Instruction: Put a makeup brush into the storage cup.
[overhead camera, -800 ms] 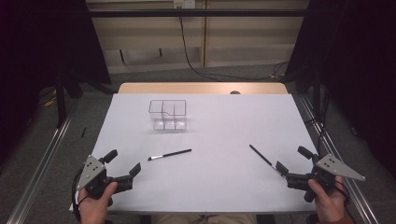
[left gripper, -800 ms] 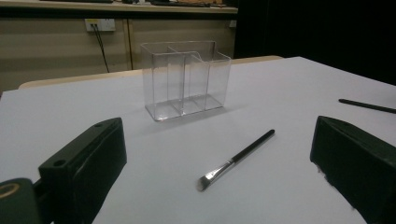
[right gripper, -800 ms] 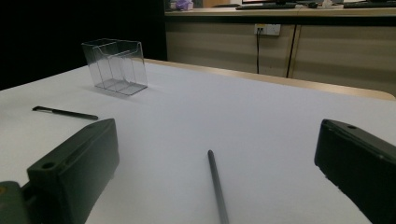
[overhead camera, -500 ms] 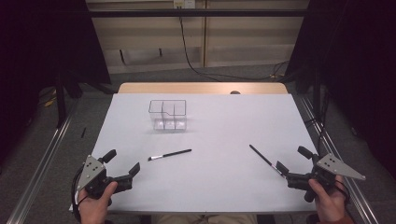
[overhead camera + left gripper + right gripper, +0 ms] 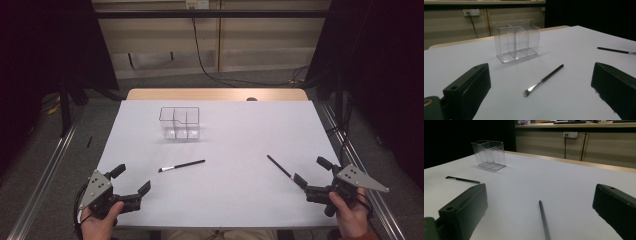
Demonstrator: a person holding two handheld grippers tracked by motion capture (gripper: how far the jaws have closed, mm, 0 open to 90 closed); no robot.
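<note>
Now we look first at the two slim tools lying flat on the white table, taking the clear organizer as our landmark. The makeup brush lies nearer us than the organizer and almost straight in front of it, well apart from it. Its long axis runs nearly across the table, slightly slanted: the pale bristle tip points toward our left gripper, the dark handle end toward the right and a little away from us. In the left gripper view the brush lies between our two jaws farther out, untouched, bristles nearest the camera.

The dark pencil lies far to the right of the organizer and nearer us. Its axis runs diagonally, the far end pointing back toward the organizer's side, the near end just beside our right gripper. In the right gripper view the pencil runs up the middle between the jaws, with no pad on it.

Both grippers have their jaws wide apart and hold nothing; each rests in a hand at the near table edge.

The organizer stands upright, empty, divided into compartments. Beyond the white sheet a wooden edge shows, then a pale wall panel with a hanging black cable, grey floor and dark curtains at both sides.
</note>
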